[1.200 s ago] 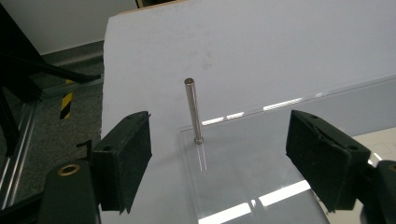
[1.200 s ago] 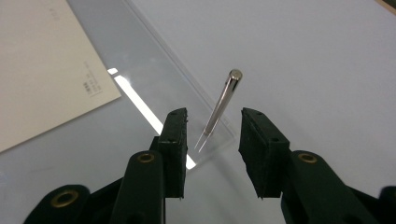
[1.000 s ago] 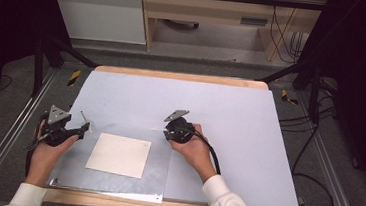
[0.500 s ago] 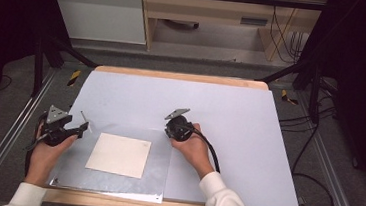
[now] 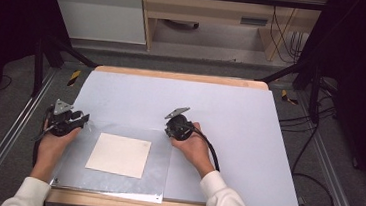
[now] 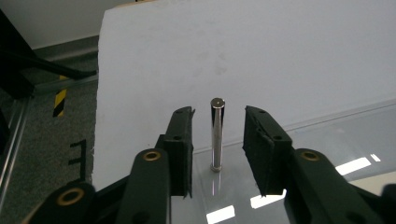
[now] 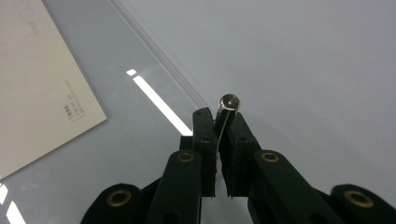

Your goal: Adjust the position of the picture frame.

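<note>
Two steel pins, both upright: my left gripper has been closing around one pin, pads clear; my right gripper clamps the other pin.

— What lies on the table?

— A clear plate lies flat on its near left part, with a sheet of card on it. A metal pin stands upright at the plate's far left corner, and a second pin at its far right corner.

— Where are the grippers?

— The left gripper is at the far left corner, its jaws on either side of that pin, apart from it. The right gripper is at the far right corner, its jaws closed on the second pin. The card lies between the two hands, nearer the person.
</note>
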`<state>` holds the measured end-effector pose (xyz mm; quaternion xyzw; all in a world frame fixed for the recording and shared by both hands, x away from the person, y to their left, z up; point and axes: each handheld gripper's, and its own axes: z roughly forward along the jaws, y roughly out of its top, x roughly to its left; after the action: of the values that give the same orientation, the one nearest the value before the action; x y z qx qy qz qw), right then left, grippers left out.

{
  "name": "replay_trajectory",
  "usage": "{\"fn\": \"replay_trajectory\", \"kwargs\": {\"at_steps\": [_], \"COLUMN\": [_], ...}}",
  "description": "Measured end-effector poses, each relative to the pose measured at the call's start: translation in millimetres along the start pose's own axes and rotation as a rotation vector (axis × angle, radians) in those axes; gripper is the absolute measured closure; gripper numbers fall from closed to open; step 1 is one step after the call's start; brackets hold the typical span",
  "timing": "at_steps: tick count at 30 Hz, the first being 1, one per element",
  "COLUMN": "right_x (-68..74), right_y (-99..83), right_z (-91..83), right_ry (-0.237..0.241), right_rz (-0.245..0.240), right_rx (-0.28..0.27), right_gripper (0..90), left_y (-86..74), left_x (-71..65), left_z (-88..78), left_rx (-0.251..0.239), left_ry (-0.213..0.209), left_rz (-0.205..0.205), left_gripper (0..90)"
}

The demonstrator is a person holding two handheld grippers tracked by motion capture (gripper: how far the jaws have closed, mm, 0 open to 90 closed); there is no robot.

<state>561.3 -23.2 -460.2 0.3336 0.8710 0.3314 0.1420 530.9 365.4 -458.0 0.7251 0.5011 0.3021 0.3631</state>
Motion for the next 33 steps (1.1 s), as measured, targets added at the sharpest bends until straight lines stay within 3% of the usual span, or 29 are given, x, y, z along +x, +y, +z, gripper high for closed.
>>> {"fn": "replay_trajectory", "kwargs": {"at_steps": [2,6,10,13,18,28,33], "right_x": [-0.2,-0.4,-0.1,-0.2,-0.8,-0.2,0.4], "right_y": [0.2,0.8,1.1,1.2,1.8,2.5,2.7], "right_z": [0.1,0.2,0.2,0.3,0.3,-0.2,0.4], "right_ry": [0.002,0.004,0.002,0.002,0.008,0.002,-0.002], "right_rz": [-0.001,-0.004,-0.002,0.000,-0.001,-0.010,-0.001], "right_rx": [0.001,0.005,0.008,0.008,0.012,0.022,0.015], "right_gripper": [85.3,85.3,85.2,85.3,85.2,85.5,85.5], "left_y": [-0.7,-3.3,-4.9,-6.0,-6.6,-6.3,-5.2], "left_x": [0.7,3.3,4.1,3.3,3.3,7.0,6.3], "left_z": [1.5,6.1,10.2,15.0,17.5,16.2,15.5], "left_rx": [0.009,0.041,0.061,0.091,0.094,0.095,0.098], "left_ry": [0.001,-0.023,-0.017,-0.018,-0.028,-0.056,-0.052], "left_rz": [0.021,0.014,0.009,0.034,0.048,0.004,0.005], "left_gripper": [64.7,69.8,72.6,77.3,82.6,84.4,84.5]}}
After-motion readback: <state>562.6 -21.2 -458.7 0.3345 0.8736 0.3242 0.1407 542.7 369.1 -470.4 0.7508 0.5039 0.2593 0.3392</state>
